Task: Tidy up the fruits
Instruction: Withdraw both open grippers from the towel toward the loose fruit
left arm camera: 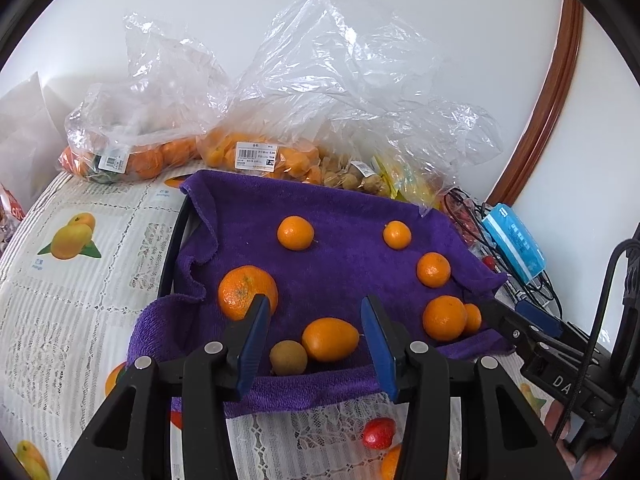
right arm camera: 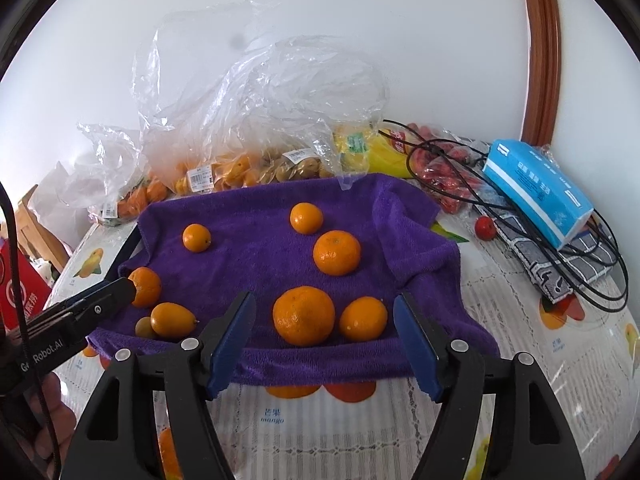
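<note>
Sitting on a soft purple towel (right arm camera: 280,208) are the loose fruits, and the towel covers a black tray (left arm camera: 176,240) on the table. On the towel lie round orange mandarins, one big mandarin (right arm camera: 304,315) near the front edge with a smaller round orange fruit (right arm camera: 363,318) just beside it. Toward the towel's left front corner lie an egg-shaped orange kumquat (left arm camera: 330,339) and a small round brown fruit (left arm camera: 288,357), touching each other.

Behind the towel stand crinkly clear plastic bags (left arm camera: 320,80). One bag with a white price label (left arm camera: 256,156) holds many small orange fruits. Another bag (left arm camera: 120,148) farther left holds bigger oranges. A third holds little brown fruits (left arm camera: 352,180).

The left gripper (left arm camera: 316,344) with blue pads hangs over the towel's front edge. Its jaws are apart, with the kumquat lying between them, and the pads do not press on it.

The right gripper (right arm camera: 324,344) hangs over the front edge too. Its jaws are wide apart and hold nothing. The big mandarin and its small neighbour lie on the towel past its tips.
</note>
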`<control>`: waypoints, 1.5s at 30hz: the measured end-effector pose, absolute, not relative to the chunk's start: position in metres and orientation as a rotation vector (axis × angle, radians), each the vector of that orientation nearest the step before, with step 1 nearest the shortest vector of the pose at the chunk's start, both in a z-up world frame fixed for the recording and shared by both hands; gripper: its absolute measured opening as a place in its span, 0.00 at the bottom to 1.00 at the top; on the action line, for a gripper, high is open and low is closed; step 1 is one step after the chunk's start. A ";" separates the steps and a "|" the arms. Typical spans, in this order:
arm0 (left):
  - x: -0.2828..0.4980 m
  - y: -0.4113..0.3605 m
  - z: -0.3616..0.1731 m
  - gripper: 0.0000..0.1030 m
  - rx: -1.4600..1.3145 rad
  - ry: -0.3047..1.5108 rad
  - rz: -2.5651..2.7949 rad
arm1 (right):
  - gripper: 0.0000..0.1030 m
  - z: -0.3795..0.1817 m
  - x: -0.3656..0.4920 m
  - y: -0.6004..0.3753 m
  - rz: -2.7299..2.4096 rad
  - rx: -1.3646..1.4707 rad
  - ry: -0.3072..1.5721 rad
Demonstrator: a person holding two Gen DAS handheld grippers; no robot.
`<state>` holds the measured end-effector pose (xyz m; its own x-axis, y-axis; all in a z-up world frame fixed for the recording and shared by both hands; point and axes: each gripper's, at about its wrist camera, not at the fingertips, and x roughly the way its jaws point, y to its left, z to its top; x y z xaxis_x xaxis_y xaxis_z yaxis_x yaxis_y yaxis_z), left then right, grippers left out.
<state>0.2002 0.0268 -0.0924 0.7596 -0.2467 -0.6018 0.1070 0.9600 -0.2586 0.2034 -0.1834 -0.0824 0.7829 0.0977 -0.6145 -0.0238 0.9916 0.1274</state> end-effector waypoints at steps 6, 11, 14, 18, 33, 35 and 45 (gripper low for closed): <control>0.196 0.026 -0.091 0.45 -0.208 0.692 -0.191 | 0.78 -0.070 0.187 -0.182 -0.025 0.069 0.646; 0.192 0.028 -0.089 0.45 -0.204 0.682 -0.199 | 0.83 -0.065 0.170 -0.187 -0.108 0.078 0.597; 0.188 0.027 -0.088 0.45 -0.191 0.672 -0.202 | 0.83 -0.064 0.163 -0.191 -0.080 0.087 0.604; 0.184 0.028 -0.089 0.45 -0.179 0.690 -0.184 | 0.83 -0.068 0.158 -0.190 -0.113 0.061 0.649; 0.157 0.050 -0.099 0.45 -0.183 0.706 -0.190 | 0.83 -0.083 0.130 -0.171 0.053 0.149 0.741; 0.155 0.053 -0.100 0.45 -0.187 0.702 -0.186 | 0.83 -0.085 0.126 -0.166 0.069 0.164 0.740; 0.155 0.065 -0.097 0.46 -0.232 0.683 -0.179 | 0.78 -0.101 0.122 -0.136 0.161 0.142 0.778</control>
<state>0.1547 0.0651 -0.0971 0.7620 -0.2389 -0.6019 0.0873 0.9589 -0.2700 0.1217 -0.1362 -0.1010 0.7009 0.1963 -0.6857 -0.0919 0.9782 0.1860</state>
